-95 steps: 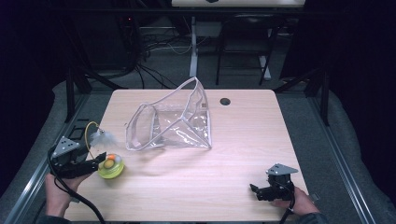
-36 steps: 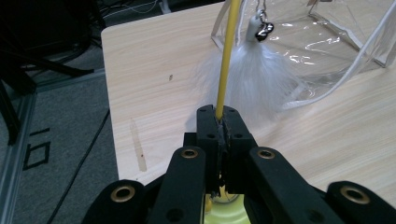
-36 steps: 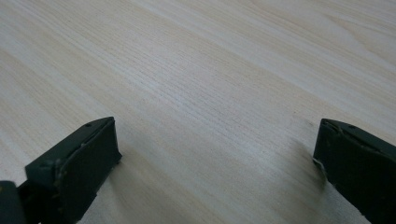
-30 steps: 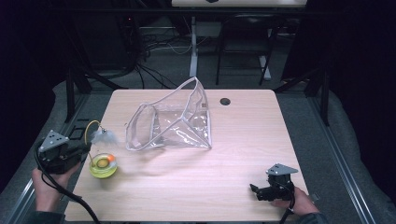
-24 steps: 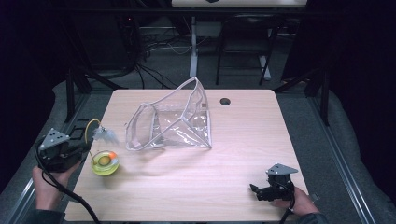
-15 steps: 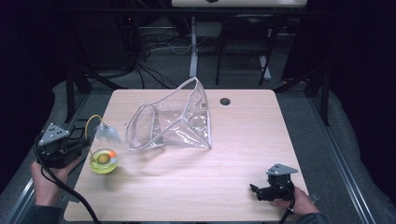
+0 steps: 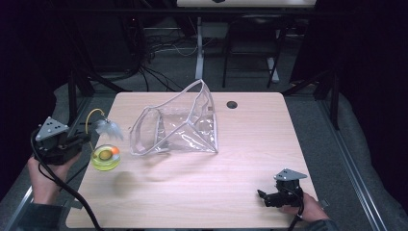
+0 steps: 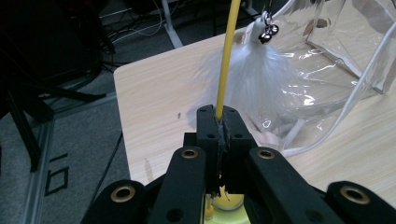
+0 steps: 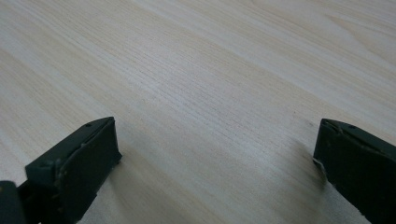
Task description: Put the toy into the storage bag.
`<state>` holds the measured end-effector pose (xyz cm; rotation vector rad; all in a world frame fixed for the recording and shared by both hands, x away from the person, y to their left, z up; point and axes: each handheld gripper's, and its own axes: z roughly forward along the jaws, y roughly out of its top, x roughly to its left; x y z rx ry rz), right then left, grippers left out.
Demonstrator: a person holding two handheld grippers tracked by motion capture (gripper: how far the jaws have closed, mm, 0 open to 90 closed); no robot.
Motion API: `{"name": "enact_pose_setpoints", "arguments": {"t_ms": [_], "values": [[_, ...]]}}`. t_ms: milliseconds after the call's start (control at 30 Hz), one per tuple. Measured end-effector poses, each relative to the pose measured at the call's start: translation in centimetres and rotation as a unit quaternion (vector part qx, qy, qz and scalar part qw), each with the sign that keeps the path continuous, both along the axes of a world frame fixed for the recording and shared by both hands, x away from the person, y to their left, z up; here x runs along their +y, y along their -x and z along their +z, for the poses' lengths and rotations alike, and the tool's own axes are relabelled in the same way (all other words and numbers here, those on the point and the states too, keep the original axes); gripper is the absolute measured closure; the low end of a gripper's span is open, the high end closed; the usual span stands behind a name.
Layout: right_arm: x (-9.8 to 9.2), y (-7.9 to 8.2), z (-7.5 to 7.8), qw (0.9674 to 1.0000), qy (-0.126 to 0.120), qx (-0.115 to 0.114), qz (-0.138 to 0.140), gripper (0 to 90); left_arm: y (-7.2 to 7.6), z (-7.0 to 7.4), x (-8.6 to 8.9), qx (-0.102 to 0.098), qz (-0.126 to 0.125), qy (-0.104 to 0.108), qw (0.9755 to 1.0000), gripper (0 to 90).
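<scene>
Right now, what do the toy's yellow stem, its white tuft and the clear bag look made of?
Yellow stem: thin, smooth, bends in an arc, probably plastic or coated wire. White tuft: soft, wispy, looks like feather or faux fur, with small metal bells. Clear bag: glossy transparent film, likely vinyl; glare and creases show.

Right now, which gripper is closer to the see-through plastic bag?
The left. The left gripper hangs just off the table's left edge, a short way from the clear bag, clamped on a yellow wand. The right gripper rests near the table's front right corner, farther off.

Left gripper [image 7: 77, 142] clamped shut, right gripper [image 7: 262, 195] fingers apart
</scene>
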<state>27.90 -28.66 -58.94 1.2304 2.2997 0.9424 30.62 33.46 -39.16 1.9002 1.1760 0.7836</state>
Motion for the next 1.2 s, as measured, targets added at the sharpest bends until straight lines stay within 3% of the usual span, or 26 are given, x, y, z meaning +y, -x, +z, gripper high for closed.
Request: {"name": "enact_pose_setpoints", "arguments": {"t_ms": [667, 1200], "values": [[0.0, 0.0, 0.0, 1.0000, -0.001, -0.001, 0.000, 0.0, -1.1, 3.8, -0.6, -0.031, -0.006, -0.008, 0.9995, 87.7], [0.0, 0.0, 0.0, 1.0000, -0.001, 0.000, 0.000, 0.0, -2.8, 6.3, -2.5, -0.052, -0.028, -0.012, 0.9982, 87.6]]}}
